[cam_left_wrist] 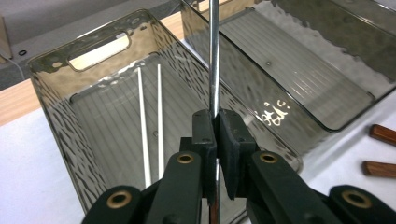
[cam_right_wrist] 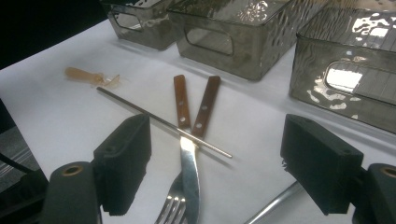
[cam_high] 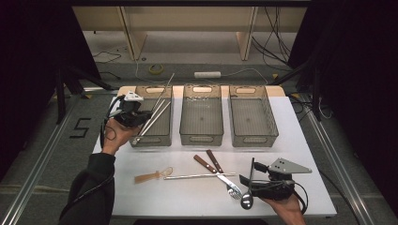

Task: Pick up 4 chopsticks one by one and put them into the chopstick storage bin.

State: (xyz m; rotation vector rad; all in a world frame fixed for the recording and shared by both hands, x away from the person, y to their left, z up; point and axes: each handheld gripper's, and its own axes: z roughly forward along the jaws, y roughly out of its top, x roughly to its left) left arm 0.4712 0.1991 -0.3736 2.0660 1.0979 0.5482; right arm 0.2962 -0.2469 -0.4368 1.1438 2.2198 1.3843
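Metal chopstick clamped tight in left gripper, jaws pinched right down onto the thin rod; sticking up and out past the jaw tips, slanting over the leftmost bin; from the high view, same chopstick angled up over that bin, left gripper hovering at the bin's near-left corner. Two more chopsticks already lying side by side on the bin floor, roughly parallel; seen from above as pale rods leaning across the bin.

Right gripper hanging wide open, nothing between the jaws, parked low over the near-right part of the table; in the high view, right gripper just beside the cutlery pile. Still out on the table: another metal chopstick lying across two wooden-handled pieces; knife and fork crossed in an X, handles pointing toward the bins; spoon just under the right gripper; translucent amber plastic spoon off to the left, near the loose chopstick's end. Middle bin and right bin sitting in a row next to the first.
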